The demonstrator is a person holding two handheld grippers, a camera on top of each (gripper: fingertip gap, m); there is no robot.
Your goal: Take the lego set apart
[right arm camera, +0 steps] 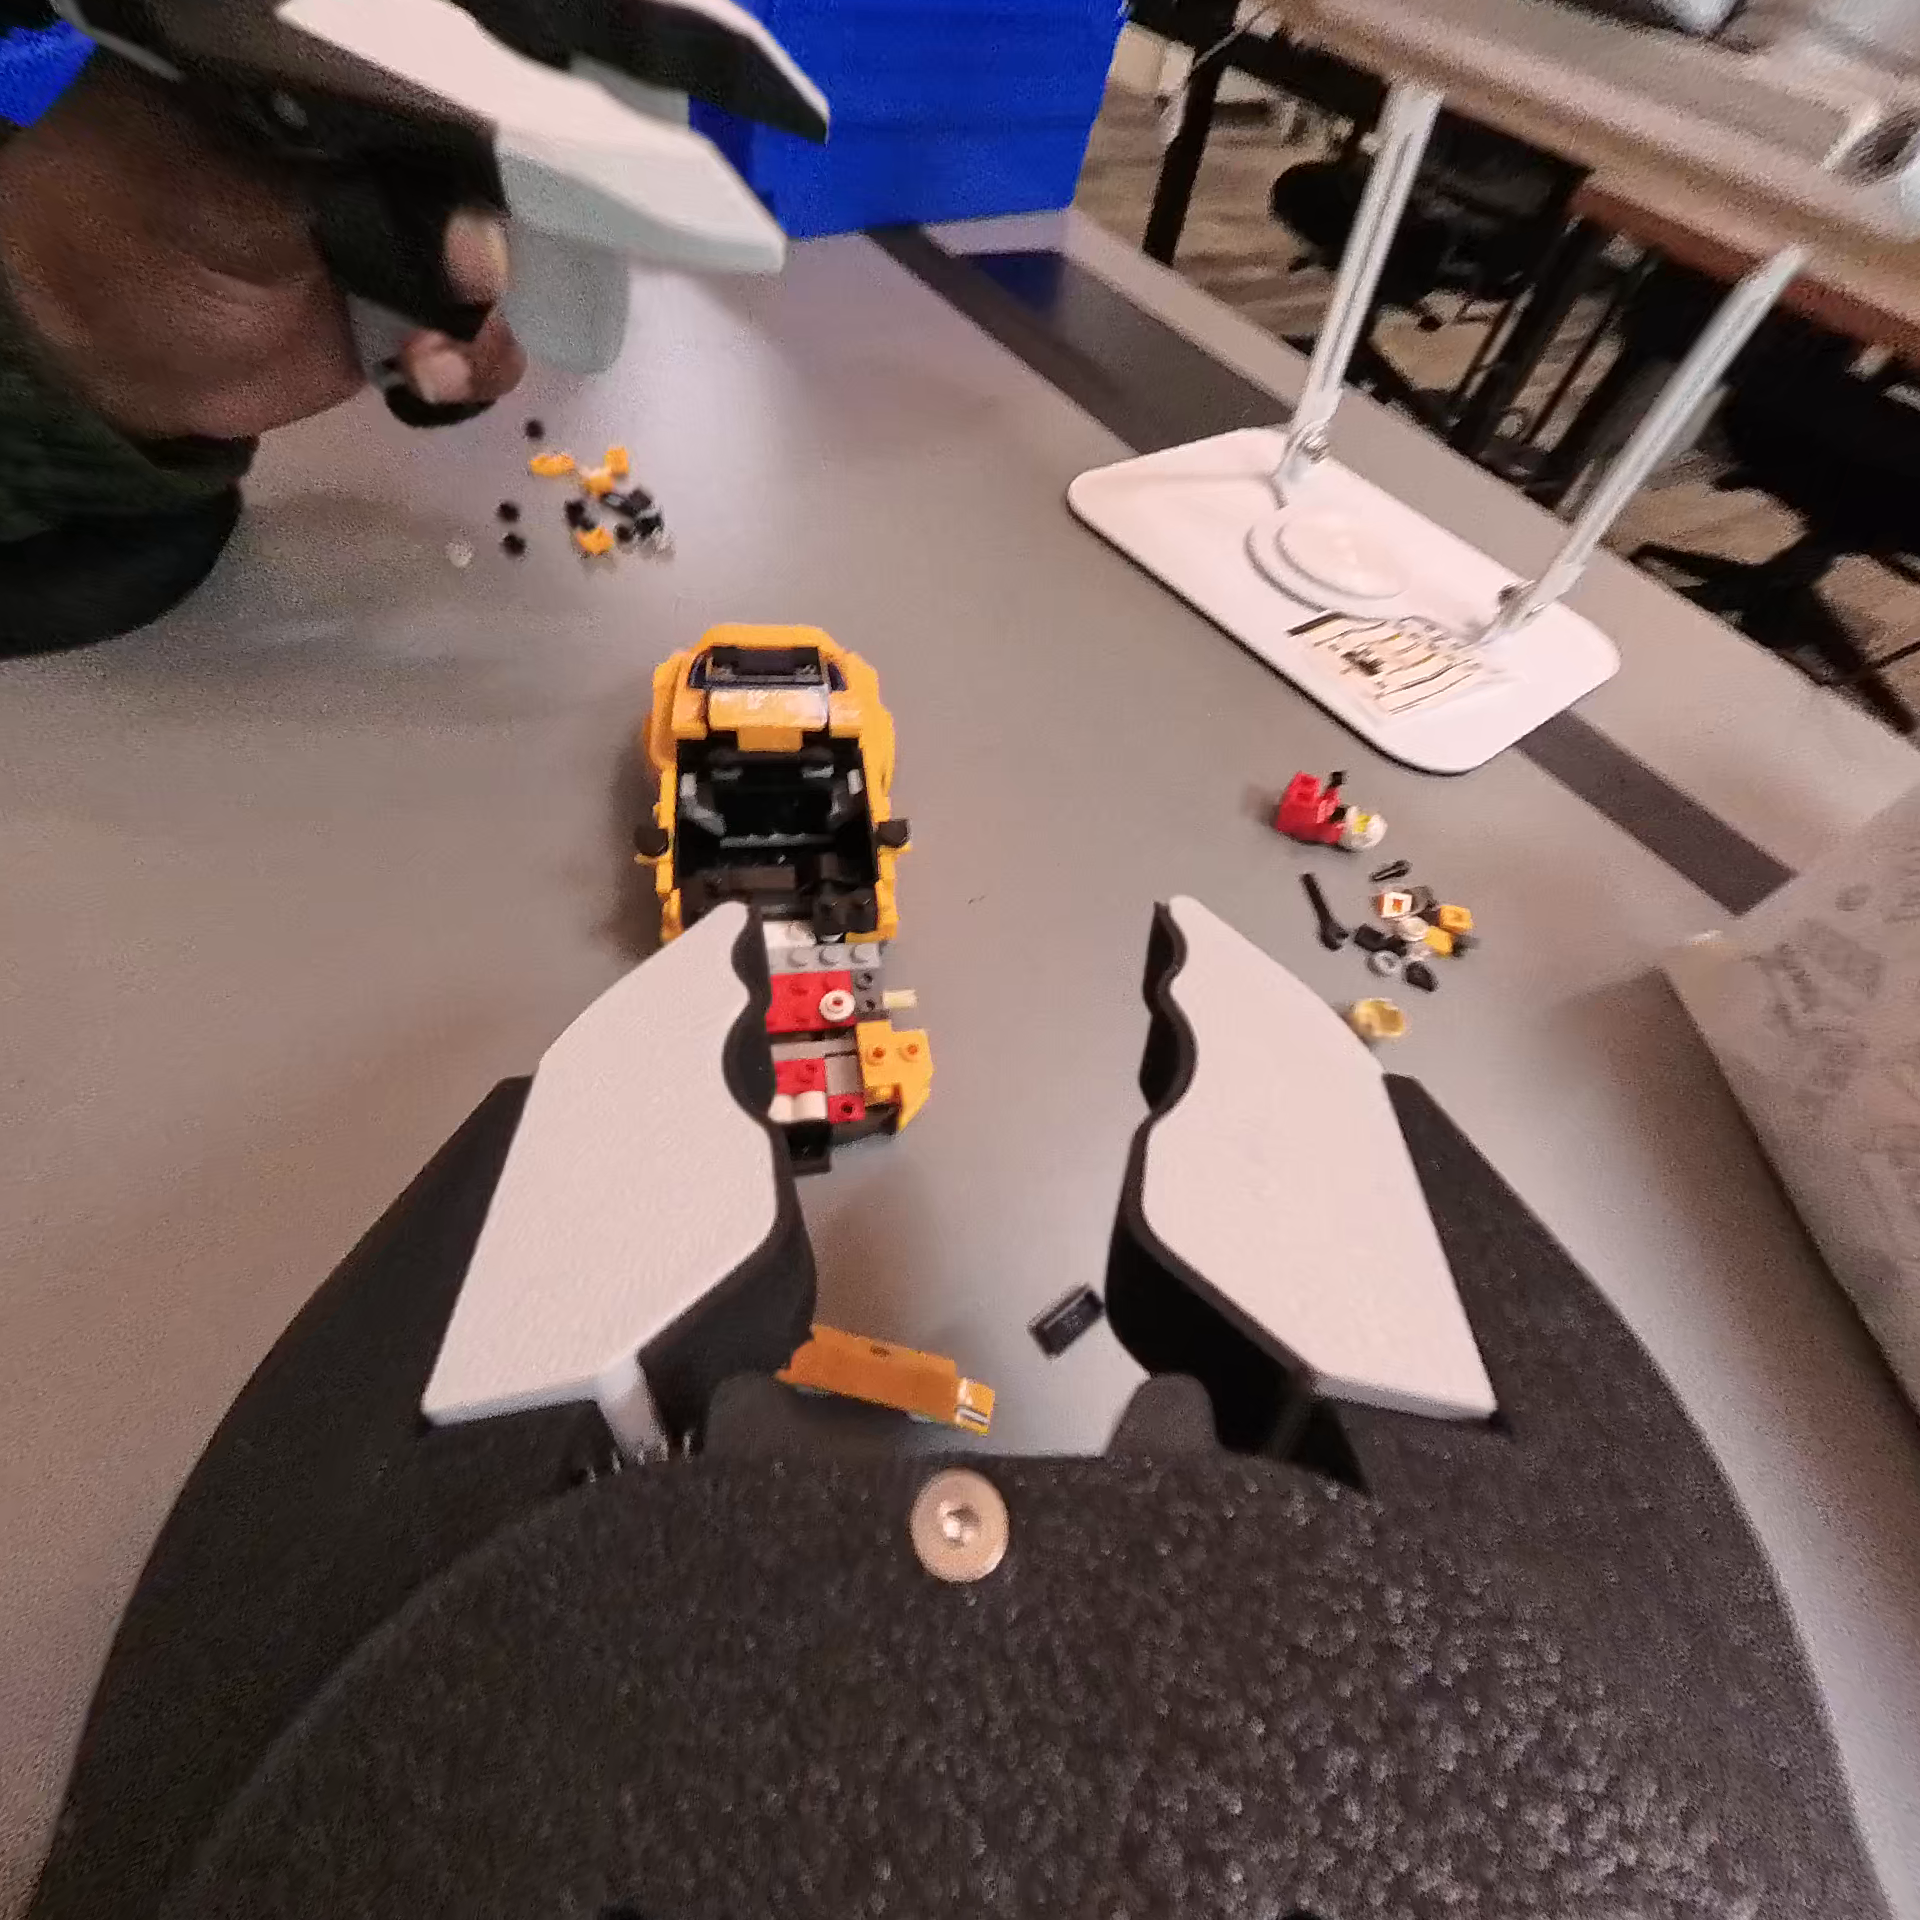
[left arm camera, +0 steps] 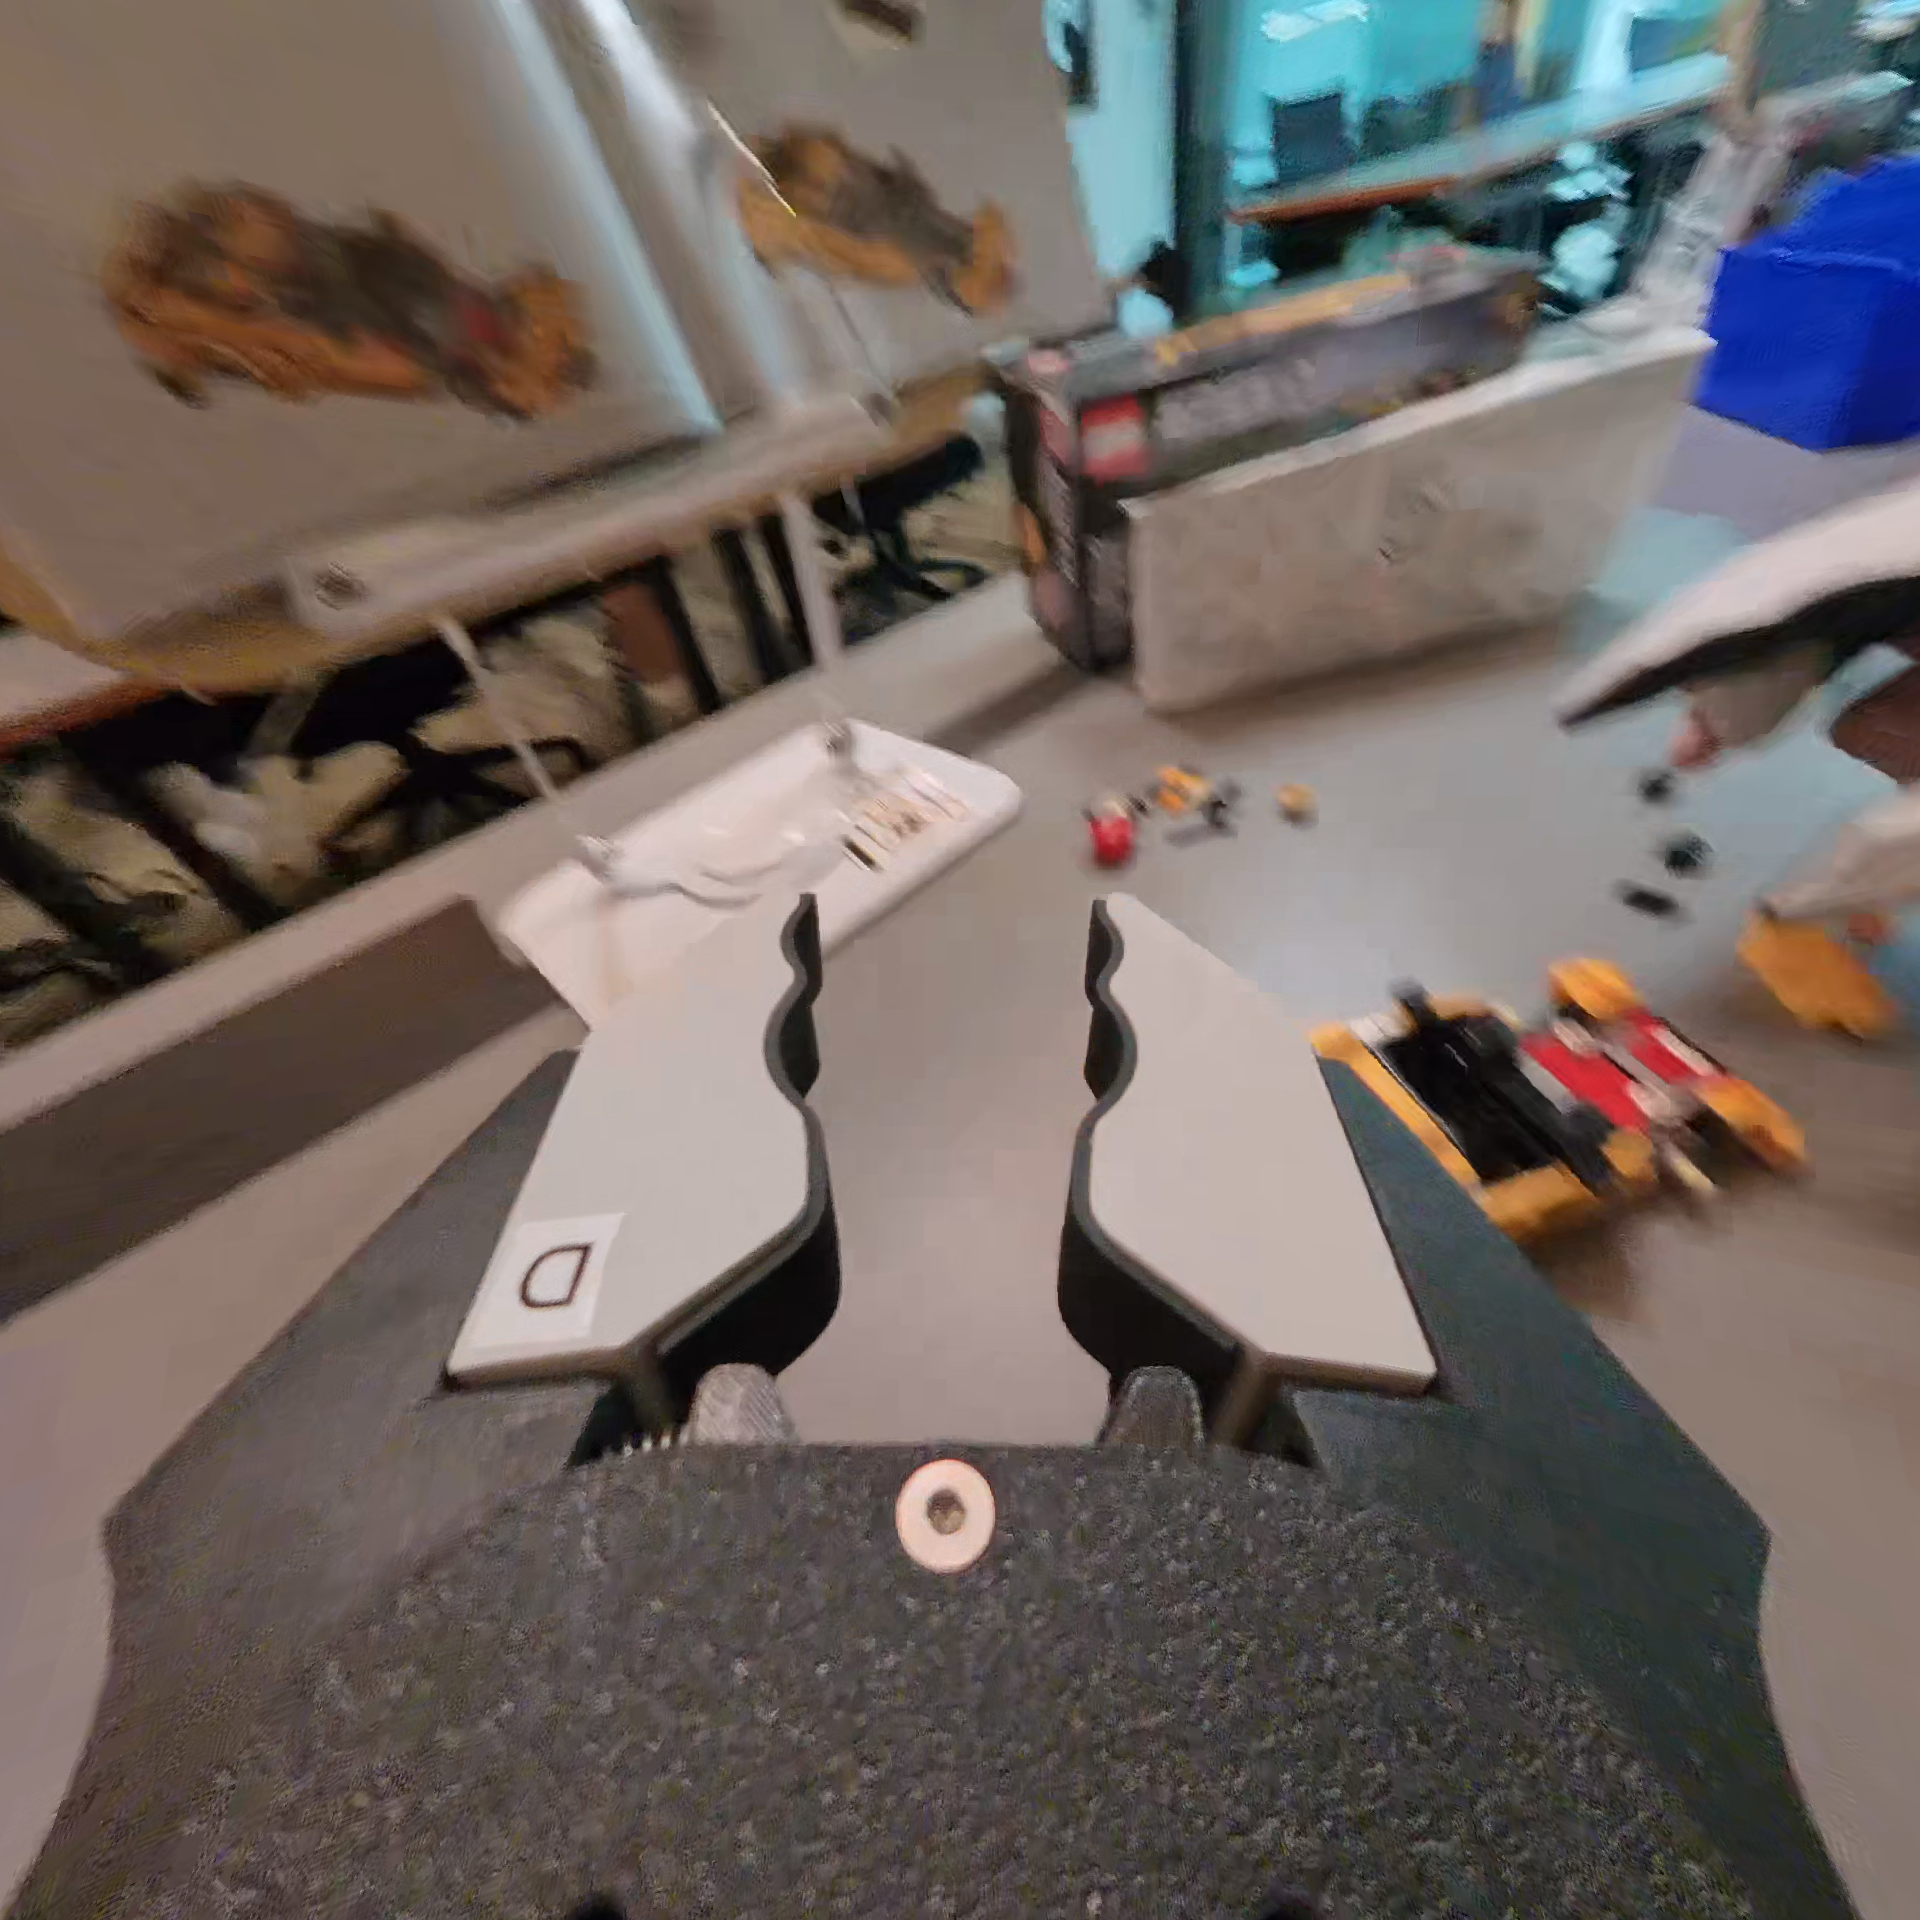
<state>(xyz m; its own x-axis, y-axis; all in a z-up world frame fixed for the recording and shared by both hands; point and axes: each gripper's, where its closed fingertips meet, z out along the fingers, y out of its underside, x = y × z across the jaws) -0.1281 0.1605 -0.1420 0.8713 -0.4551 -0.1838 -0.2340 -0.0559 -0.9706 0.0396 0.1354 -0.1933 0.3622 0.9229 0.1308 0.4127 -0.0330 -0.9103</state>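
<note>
A yellow lego car point(right arm camera: 774, 810) lies on the grey table point(right arm camera: 1039, 675), its roof off and its black inside showing. Red and grey inner bricks point(right arm camera: 821, 1029) show at its near end. My right gripper point(right arm camera: 954, 914) is open and empty just above and right of that end. A loose yellow panel point(right arm camera: 888, 1377) and a black tile point(right arm camera: 1065, 1320) lie beneath it. My left gripper point(left arm camera: 951, 925) is open and empty, left of the car point(left arm camera: 1558, 1091). One of its fingers point(right arm camera: 623, 197) shows top left, held by a hand.
Loose pieces lie in a pile right of the car point(right arm camera: 1392, 935), with a red piece point(right arm camera: 1314, 805), and in another pile beyond it point(right arm camera: 592, 509). A white stand base point(right arm camera: 1351, 592) sits far right. A lego box point(left arm camera: 1247, 416) and a blue bin point(left arm camera: 1829, 312) stand behind. From the right gripper's tips to the black tile point(right arm camera: 1065, 1320) is close to 9 centimeters. My left wrist view point(left arm camera: 1650, 902) looks at it from another angle.
</note>
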